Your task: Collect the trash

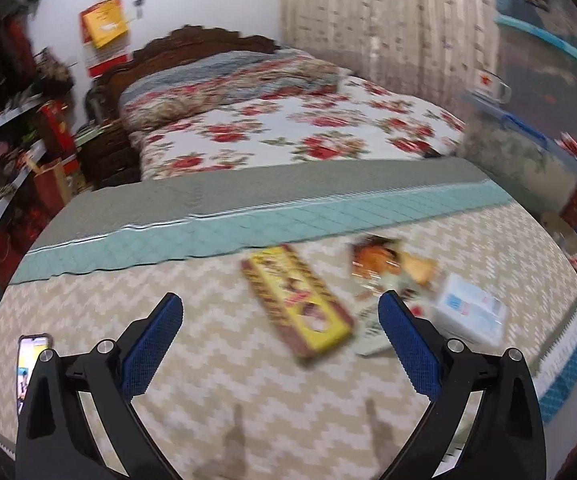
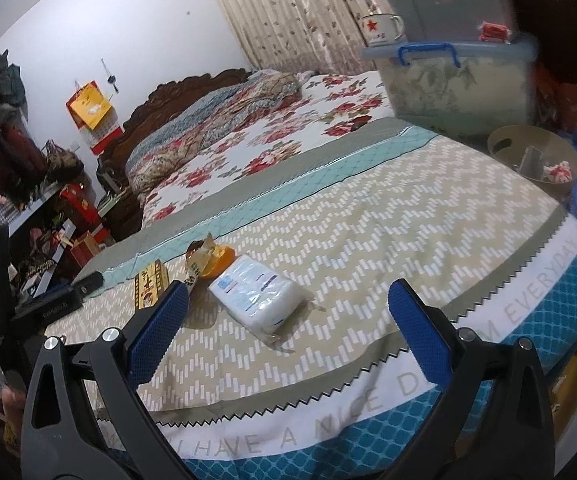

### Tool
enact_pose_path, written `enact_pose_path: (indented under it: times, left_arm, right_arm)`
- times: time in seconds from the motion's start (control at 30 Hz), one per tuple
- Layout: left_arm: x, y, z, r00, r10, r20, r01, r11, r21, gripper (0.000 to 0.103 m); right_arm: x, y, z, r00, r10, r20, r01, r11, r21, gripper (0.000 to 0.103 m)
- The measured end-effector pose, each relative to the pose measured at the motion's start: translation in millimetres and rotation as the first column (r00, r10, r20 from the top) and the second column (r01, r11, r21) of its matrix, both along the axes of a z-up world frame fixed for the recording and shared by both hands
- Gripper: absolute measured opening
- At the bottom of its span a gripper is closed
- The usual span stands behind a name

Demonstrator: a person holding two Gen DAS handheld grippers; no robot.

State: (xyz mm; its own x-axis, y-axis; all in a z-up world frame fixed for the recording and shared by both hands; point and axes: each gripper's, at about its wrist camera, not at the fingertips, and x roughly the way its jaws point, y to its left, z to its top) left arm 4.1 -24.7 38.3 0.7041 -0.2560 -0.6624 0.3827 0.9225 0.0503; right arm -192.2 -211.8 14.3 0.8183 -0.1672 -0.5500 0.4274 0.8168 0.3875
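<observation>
On the zigzag-patterned tablecloth [image 1: 208, 360] lie a long yellow and brown wrapper [image 1: 296, 304], an orange crumpled snack wrapper [image 1: 384, 260] and a white tissue pack [image 1: 470, 310]. My left gripper [image 1: 280, 312] hovers open just short of the yellow wrapper, nothing between its blue pads. In the right wrist view the tissue pack [image 2: 260, 294] lies ahead between the fingers, with the orange wrapper [image 2: 212, 260] and yellow wrapper [image 2: 150, 284] behind it to the left. My right gripper [image 2: 288, 300] is open and empty. A beige bin [image 2: 534, 156] with some scraps inside stands at the table's far right.
A phone [image 1: 28, 364] lies at the table's left edge. The other gripper's black body [image 2: 48, 300] shows at left. Stacked plastic storage boxes [image 2: 452, 84] with an enamel mug [image 2: 380, 28] on top stand beyond the table. A floral bed [image 1: 288, 128] and cluttered shelves [image 1: 12, 140] lie behind.
</observation>
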Motion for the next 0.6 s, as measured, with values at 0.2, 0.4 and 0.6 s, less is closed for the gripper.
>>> enact_pose_path:
  times: [0.2, 0.4, 0.6]
  left_arm:
    - [24.2, 42.2, -6.2, 0.993, 0.115, 0.019, -0.115, 0.993, -0.011, 0.094]
    - [39.1, 66.6, -15.4, 0.993, 0.103, -0.064, -0.11, 0.988, -0.109, 0.094]
    - [31.6, 48.2, -20.1, 0.998, -0.002, -0.065, -0.007, 0.99, -0.138, 0.094]
  right_arm:
    - [17.8, 12.5, -7.3, 0.998, 0.057, -0.031, -0.057, 0.998, -0.012, 0.098]
    - [48.4, 41.8, -14.3, 0.971, 0.218, -0.102, -0.224, 0.973, -0.051, 0.052]
    - [64.0, 51.8, -23.9, 0.957, 0.253, -0.14, -0.264, 0.962, -0.066, 0.049]
